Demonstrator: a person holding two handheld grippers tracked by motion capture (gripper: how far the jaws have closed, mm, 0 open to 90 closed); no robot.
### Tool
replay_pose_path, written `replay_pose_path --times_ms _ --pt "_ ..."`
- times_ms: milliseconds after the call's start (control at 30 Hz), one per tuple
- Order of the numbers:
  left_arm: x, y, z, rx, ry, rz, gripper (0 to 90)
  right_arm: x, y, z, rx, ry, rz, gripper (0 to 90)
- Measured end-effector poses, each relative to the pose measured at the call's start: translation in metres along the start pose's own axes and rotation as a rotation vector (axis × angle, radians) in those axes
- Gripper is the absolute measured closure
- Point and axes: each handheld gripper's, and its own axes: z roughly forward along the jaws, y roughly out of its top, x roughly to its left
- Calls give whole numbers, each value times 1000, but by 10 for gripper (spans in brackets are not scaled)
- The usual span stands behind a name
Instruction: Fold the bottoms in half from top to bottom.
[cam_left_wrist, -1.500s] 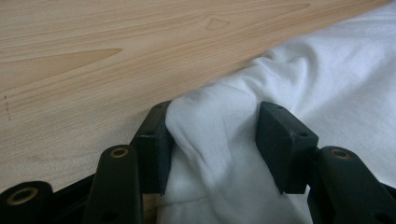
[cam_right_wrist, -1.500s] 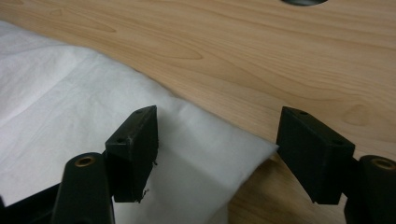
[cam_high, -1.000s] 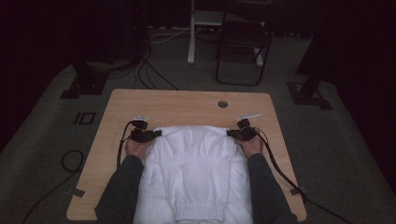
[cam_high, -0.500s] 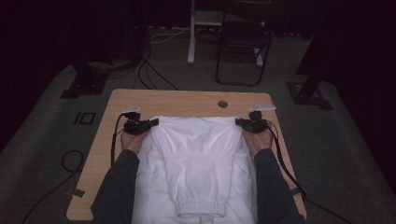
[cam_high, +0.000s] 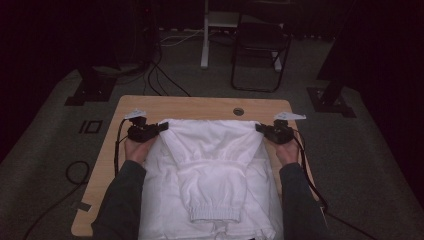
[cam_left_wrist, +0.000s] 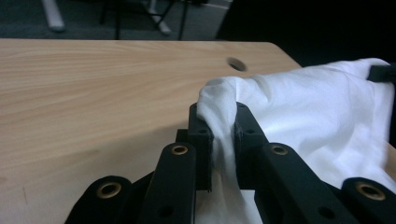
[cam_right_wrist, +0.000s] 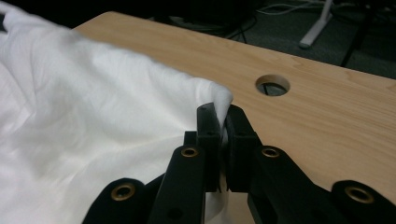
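A white garment with a ribbed hem lies on the wooden table, its far edge lifted and stretched taut between both grippers. My left gripper is shut on the garment's left corner; in the left gripper view the white cloth is pinched between the black jaws. My right gripper is shut on the right corner; the right gripper view shows the cloth clamped between its jaws. The garment's near part drapes over the table's front edge between the person's forearms.
A round cable hole sits near the table's far edge, close to the right gripper. Beyond the table stand a dark chair and a white stand leg. Cables run across the grey floor.
Both grippers have risen and moved apart toward the table's far side, pulling the garment's far edge up and stretching it. The fabric between them now hangs in a fold over the lower part.
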Motion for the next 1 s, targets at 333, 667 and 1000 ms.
replay_pose_path --times_ms 333,667,1000 --pt "-36 -59 -54 75 -101 87 814 51 -55 -50 57 61 -123 864" --pt "-53 -139 -53 288 -85 90 808 65 -127 -64 171 120 -15 859" --pt "-55 -135 -25 280 58 206 804 64 -135 -35 260 59 -18 852"
